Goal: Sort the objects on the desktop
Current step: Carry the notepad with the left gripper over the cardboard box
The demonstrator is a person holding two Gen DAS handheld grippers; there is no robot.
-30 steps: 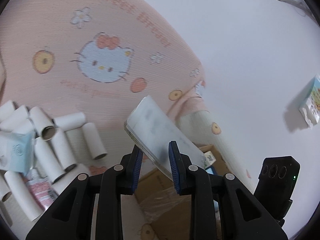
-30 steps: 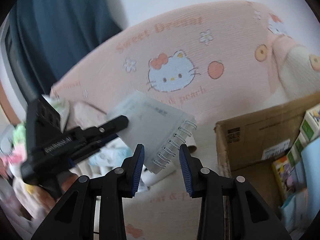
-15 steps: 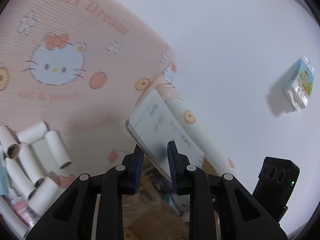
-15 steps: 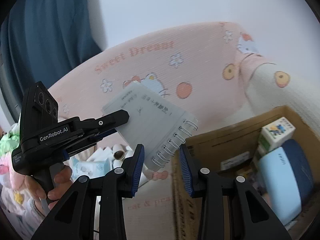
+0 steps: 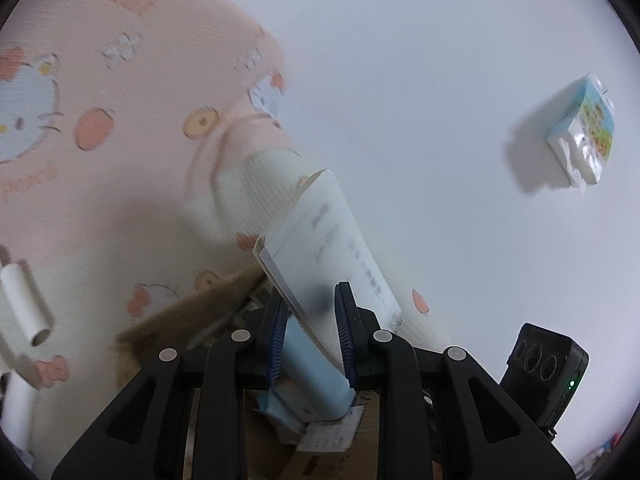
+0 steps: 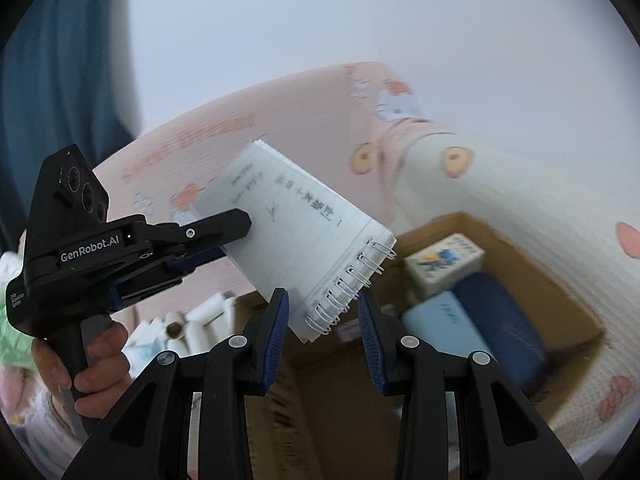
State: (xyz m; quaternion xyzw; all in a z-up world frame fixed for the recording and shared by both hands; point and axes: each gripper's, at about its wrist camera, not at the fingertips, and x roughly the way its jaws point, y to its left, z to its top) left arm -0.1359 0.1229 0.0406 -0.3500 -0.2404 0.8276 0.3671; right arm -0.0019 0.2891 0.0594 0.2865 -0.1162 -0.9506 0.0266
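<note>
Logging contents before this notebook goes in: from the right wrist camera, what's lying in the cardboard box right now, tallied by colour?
White printed carton: 1
Light blue item: 1
Dark blue item: 1
Total: 3 visible in the cardboard box; the spiral notebook hides part of its floor.

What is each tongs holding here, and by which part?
A spiral notepad: the left tongs clamp its edge opposite the spiral, the right tongs its spiral-bound corner, above the open cardboard box.
</note>
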